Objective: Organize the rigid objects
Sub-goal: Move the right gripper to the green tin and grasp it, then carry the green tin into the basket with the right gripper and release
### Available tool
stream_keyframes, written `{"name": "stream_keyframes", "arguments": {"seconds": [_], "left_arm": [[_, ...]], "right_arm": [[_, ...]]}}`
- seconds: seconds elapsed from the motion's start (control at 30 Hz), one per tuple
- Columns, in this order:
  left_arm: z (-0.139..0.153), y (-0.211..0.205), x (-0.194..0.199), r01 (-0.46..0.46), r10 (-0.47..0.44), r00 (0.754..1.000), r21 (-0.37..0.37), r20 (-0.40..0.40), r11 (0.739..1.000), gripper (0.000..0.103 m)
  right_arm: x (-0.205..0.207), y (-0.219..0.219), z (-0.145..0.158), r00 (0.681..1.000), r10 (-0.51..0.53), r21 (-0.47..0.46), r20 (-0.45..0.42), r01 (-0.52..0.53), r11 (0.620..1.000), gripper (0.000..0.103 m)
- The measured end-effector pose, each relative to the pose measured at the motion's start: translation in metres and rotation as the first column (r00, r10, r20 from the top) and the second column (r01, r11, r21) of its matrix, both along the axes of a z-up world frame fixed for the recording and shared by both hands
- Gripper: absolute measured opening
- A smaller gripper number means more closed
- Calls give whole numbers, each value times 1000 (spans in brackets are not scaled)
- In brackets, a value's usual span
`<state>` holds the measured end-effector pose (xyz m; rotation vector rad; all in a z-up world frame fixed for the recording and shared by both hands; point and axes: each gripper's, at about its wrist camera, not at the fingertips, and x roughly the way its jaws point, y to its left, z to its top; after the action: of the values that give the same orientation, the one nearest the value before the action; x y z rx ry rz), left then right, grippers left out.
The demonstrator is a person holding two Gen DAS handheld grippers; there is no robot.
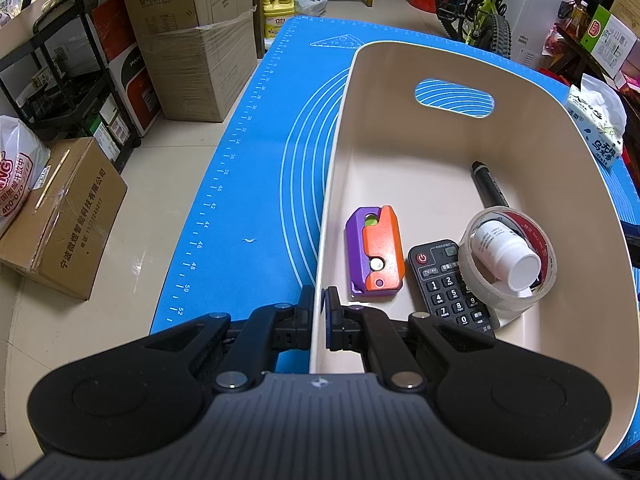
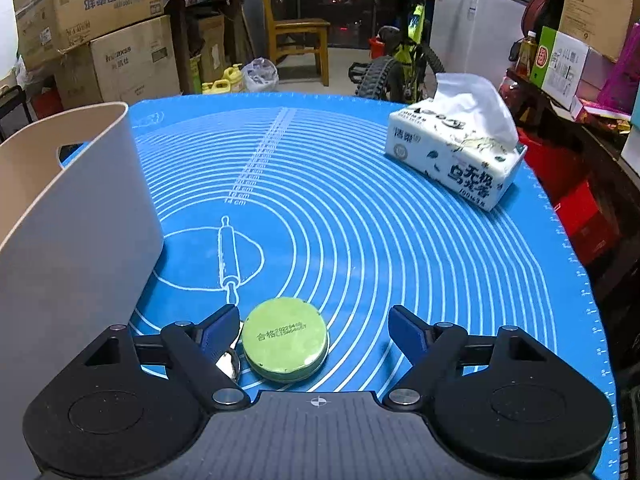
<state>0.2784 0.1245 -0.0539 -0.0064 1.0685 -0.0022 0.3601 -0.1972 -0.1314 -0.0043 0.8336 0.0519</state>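
A beige bin [image 1: 340, 128] stands on the blue mat [image 1: 248, 168]. My left gripper [image 1: 319, 304] is shut on the bin's left wall, one finger outside, one inside. In the bin lie a purple-orange box cutter [image 1: 376, 252], a black remote [image 1: 448, 288], a tape roll [image 1: 508, 256] with a white bottle [image 1: 504, 252] inside it, and a black marker [image 1: 488, 188]. In the right wrist view, my right gripper [image 2: 314, 332] is open around a round green tin [image 2: 286, 338] lying on the mat [image 2: 360, 220], near the left finger. The bin [image 2: 76, 216] stands to its left.
A tissue pack [image 2: 456, 160] sits at the mat's far right and also shows in the left wrist view [image 1: 596, 128]. A shiny metal piece [image 2: 228, 362] lies beside the tin. Cardboard boxes [image 1: 192, 40], a bicycle [image 2: 400, 60] and a chair [image 2: 296, 28] stand around the table.
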Motion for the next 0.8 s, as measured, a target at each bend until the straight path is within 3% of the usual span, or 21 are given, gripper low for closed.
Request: {"name": "stream_keyframes", "arguments": {"seconds": [0.2,0.3,0.37,0.53,0.63,0.8], "left_arm": [[0,0,0,0,0,1000,0,0,1000,7],[0,0,0,0,0,1000,1,0,1000,7],[0,0,0,0,0,1000,0,0,1000,7],[0,1,0,0,0,1000,-2,0,1000,7],[0,1,0,0,0,1000,-2,0,1000,7],[0,1,0,-2,2,1000,-5,2,1000,7]], "right_arm": [[4,0,-10,999,-6,20,-33,7,1000,80],[4,1,-8,1000,6,42,-29,-5,999,62],[4,2,-7,1000,12,54,-29,-11,998,58],[3,8,-10,999,26,13,-33,-25,1000,59],[3,9,-9,999,24,13,-37,-23,1000,54],[-4,4,10,1000,0,35,13,-1,999,54]]}}
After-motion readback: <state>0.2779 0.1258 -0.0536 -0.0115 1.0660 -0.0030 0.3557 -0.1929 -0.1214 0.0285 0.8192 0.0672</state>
